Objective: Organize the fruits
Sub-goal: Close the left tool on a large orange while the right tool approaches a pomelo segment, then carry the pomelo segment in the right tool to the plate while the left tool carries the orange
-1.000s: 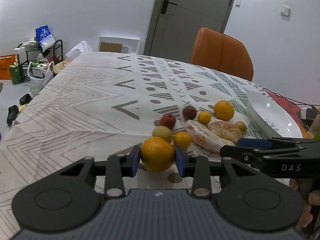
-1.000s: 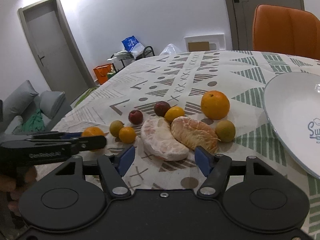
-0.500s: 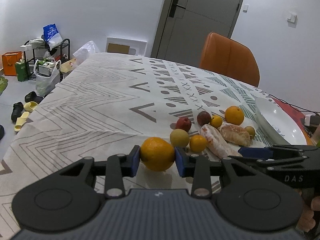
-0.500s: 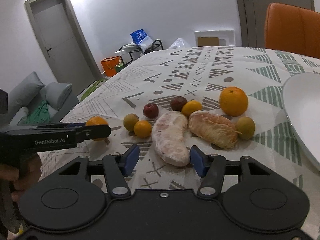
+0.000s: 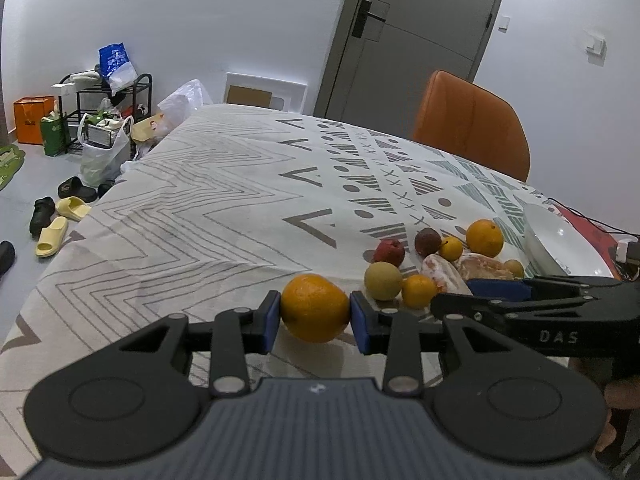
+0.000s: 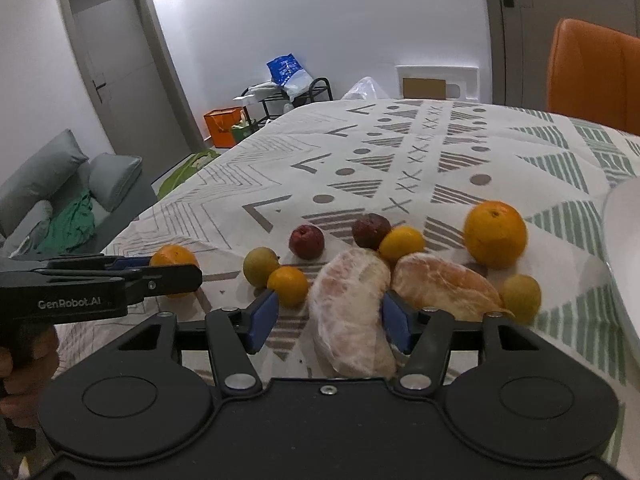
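The counter (image 5: 208, 208), draped in a white cloth with grey and green geometric marks, fills both views. At its right edge sits a white plate (image 5: 560, 240), well apart from the held fruit. Beyond the far side stands an orange chair (image 5: 472, 128).

The left tongs (image 5: 315, 314) are closed on a large orange (image 5: 315, 307), both blue pads pressing its sides, just above the cloth near the counter's front edge and left of the fruit cluster. The right tongs (image 6: 327, 318) stand open around the near end of a peeled pomelo segment (image 6: 352, 320); the right pad is touching or just beside it, the left pad clear of it.

A second peeled segment (image 6: 444, 286) lies beside the first, to its right. Behind it rests another large orange (image 6: 495, 233). Smaller pieces ring the segments: a yellow-green round fruit (image 6: 261, 265), a small tangerine (image 6: 288, 285) touching it, a red apple-like fruit (image 6: 306, 241), a dark purple fruit (image 6: 371, 230), a yellow citrus (image 6: 401, 243), and a small greenish fruit (image 6: 520, 298) nearest the plate.
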Tool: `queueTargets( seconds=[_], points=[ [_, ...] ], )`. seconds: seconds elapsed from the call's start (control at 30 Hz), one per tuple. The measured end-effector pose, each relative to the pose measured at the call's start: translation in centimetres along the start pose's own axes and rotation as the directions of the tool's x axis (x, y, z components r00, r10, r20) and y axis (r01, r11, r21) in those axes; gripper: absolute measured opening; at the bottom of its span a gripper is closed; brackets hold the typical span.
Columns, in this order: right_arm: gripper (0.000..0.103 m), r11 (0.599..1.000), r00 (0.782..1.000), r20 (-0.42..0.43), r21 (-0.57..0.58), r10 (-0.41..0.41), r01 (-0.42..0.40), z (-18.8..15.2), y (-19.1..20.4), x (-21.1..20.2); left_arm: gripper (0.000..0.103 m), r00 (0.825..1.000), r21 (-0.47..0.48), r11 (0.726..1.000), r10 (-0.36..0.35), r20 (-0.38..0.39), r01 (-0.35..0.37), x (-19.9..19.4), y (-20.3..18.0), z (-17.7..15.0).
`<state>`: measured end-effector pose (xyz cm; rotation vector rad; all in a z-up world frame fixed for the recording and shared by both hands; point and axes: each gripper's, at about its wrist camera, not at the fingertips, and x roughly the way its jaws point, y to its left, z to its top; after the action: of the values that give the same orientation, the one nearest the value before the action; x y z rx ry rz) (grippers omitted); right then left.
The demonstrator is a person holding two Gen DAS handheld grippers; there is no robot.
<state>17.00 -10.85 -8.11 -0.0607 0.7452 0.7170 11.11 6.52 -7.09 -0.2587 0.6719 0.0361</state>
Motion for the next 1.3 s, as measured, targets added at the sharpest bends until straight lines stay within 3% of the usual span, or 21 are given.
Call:
queueTargets(
  seconds=[0.13, 0.2, 0.23, 0.7, 1.3],
  points=[
    [0.057, 1.0, 1.0, 0.012, -0.017, -0.008, 0.008, 0.0, 0.2, 0.5, 0.036, 1.0, -0.005, 1.0, 0.007, 0.003, -0.007, -0.1, 0.2, 0.1],
    [0.052, 0.999, 1.0, 0.02, -0.026, -0.021, 0.022, 0.0, 0.2, 0.6, 0.036, 1.0, -0.007, 1.0, 0.012, 0.007, -0.012, -0.1, 0.3, 0.2],
    [0.037, 0.999, 0.999, 0.021, -0.031, -0.035, 0.035, 0.0, 0.2, 0.5, 0.036, 1.0, -0.007, 1.0, 0.013, 0.009, -0.013, -0.1, 0.3, 0.2],
    [0.036, 0.998, 0.995, 0.096, 0.058, -0.014, 0.009, -0.6, -1.6, -4.0, 0.036, 0.999, 0.033, 0.999, -0.024, 0.028, 0.023, -0.2, -2.4, 0.6],
    [0.036, 0.981, 0.973, 0.181, 0.157, -0.146, 0.118, -2.1, -6.8, -9.6, 0.036, 0.994, 0.131, 0.986, -0.108, 0.034, 0.103, 0.5, -8.6, 1.3]
  ],
)
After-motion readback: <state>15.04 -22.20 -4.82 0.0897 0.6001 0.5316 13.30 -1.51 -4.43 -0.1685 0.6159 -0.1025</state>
